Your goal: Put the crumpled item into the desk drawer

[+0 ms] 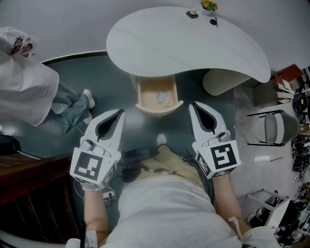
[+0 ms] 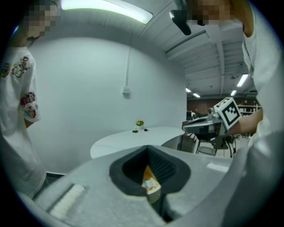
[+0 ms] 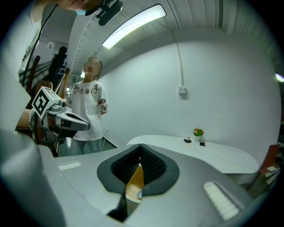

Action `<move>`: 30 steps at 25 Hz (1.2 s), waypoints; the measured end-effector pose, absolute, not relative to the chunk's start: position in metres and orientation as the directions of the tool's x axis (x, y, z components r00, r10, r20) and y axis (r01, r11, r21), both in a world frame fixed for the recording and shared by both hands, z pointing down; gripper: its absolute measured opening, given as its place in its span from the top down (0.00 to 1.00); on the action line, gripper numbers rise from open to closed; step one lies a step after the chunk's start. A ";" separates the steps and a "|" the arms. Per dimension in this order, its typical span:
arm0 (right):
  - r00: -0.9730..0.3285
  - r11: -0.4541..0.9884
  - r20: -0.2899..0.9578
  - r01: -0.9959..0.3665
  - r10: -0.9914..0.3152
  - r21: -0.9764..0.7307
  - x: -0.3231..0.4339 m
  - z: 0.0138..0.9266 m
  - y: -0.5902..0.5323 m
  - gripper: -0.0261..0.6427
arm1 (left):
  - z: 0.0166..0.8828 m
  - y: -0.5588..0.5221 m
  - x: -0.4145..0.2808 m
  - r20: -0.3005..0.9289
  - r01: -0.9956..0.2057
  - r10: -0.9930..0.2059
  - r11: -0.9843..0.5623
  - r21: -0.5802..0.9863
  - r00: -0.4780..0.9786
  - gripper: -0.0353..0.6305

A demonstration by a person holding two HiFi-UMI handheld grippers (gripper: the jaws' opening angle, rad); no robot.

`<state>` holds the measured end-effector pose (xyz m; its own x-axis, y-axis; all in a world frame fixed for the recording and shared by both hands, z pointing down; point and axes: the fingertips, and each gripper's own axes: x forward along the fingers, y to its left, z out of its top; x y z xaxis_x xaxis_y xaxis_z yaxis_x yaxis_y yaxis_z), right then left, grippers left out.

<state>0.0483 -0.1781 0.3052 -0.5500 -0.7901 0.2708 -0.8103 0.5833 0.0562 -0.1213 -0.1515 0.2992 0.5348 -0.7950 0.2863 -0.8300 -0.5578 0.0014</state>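
A pale wooden drawer stands pulled out under the white curved desk. Inside it lies the crumpled whitish item. My left gripper is held just left of the drawer's front, my right gripper just right of it; both are shut with nothing between their jaws. In the left gripper view the left gripper points at the drawer, and the crumpled item shows through the hollow between its jaws. Through the right gripper, the right gripper view shows a strip of the drawer.
A person in a white shirt stands at the left. A small plant and dark bits sit at the desk's far edge. A chair stands to the right; cables lie on the floor by my feet.
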 end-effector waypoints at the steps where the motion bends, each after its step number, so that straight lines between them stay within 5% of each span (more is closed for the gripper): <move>1: -0.549 0.582 0.270 -0.811 -0.791 0.057 0.049 0.305 -0.178 0.95 | 0.299 -0.152 -0.121 0.288 -0.829 -0.794 -0.559 0.001 0.535 0.95; 30: -0.544 0.579 0.274 -0.813 -0.793 0.063 0.051 0.296 -0.179 0.95 | 0.289 -0.160 -0.109 0.286 -0.813 -0.779 -0.583 0.000 0.558 0.95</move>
<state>0.0514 -0.1791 0.2965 -0.5440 -0.7932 0.2737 -0.8128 0.5791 0.0626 -0.1092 -0.1598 0.2887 0.5583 -0.7786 0.2865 -0.8127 -0.5827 0.0002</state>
